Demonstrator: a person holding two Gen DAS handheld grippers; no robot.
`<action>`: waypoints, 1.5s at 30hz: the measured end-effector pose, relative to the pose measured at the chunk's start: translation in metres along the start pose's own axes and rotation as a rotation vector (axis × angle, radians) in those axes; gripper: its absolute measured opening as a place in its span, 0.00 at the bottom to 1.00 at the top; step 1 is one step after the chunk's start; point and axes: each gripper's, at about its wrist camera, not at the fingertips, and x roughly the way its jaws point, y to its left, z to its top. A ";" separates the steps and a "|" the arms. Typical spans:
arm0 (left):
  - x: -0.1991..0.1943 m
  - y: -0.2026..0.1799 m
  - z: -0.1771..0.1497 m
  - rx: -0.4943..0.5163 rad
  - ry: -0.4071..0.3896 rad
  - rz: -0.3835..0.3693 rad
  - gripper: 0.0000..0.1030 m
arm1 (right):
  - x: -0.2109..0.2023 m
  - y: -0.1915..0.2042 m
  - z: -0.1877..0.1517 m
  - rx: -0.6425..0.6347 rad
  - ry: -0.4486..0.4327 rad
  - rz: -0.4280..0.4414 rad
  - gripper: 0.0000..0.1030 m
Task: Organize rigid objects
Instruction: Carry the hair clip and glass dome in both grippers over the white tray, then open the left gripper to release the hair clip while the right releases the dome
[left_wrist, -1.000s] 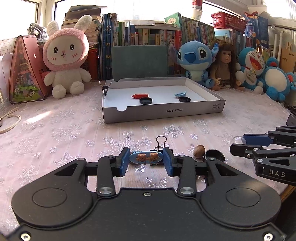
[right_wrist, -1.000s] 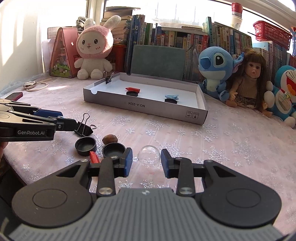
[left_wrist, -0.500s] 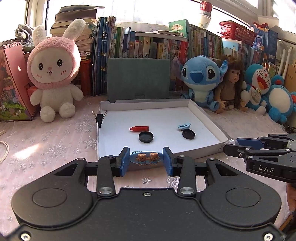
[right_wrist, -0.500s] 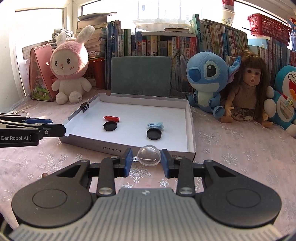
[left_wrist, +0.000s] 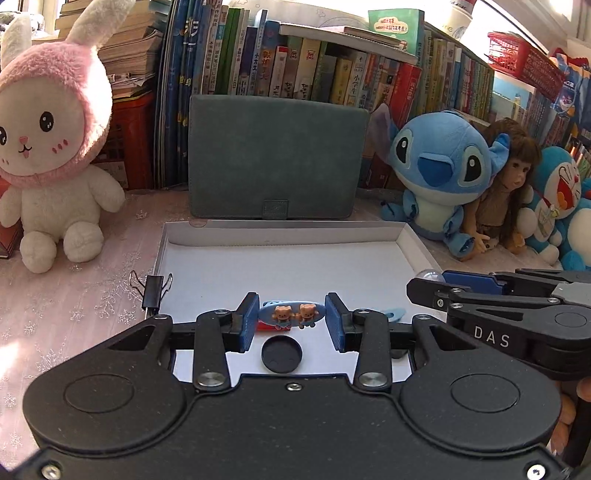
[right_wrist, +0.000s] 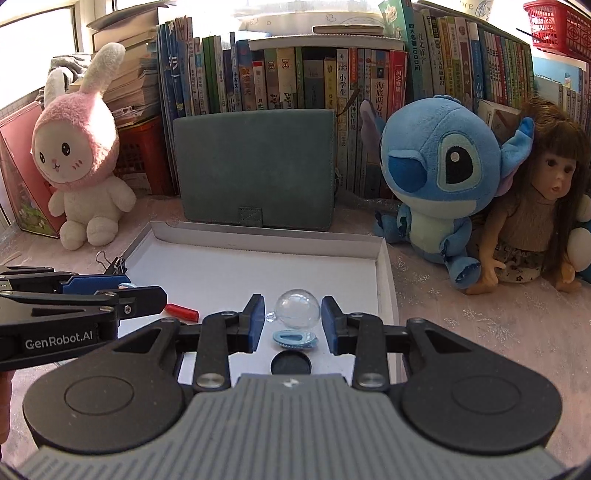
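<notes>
Now our left gripper (left_wrist: 291, 319) clamps an oval blue hair clip (left_wrist: 291, 313) with two bears, and our right gripper (right_wrist: 293, 319) a clear glassy ball (right_wrist: 297, 309); both tilt down over the white cardboard tray (right_wrist: 384, 280).

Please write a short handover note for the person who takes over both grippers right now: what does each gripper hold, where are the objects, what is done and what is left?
Left gripper: shut on the blue bear hair clip, above the white box.
Right gripper: shut on the clear plastic ball, also above the box.
Already lying in the box: red piece, light blue clip, two black caps. A black binder clip sits on the box's left wall.
Done: those pieces are inside.
Left: release the hair clip and the ball into free space in the box. Whether anything remains on the table cannot be seen from here.
</notes>
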 end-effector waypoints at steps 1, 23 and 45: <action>0.009 0.002 0.004 -0.008 0.017 0.004 0.36 | 0.008 0.000 0.002 0.010 0.018 0.001 0.38; 0.080 0.015 0.010 -0.049 0.100 0.113 0.36 | 0.075 0.004 -0.002 0.027 0.118 -0.059 0.38; 0.084 0.010 0.002 -0.029 0.095 0.139 0.46 | 0.076 0.003 -0.010 0.037 0.103 -0.079 0.58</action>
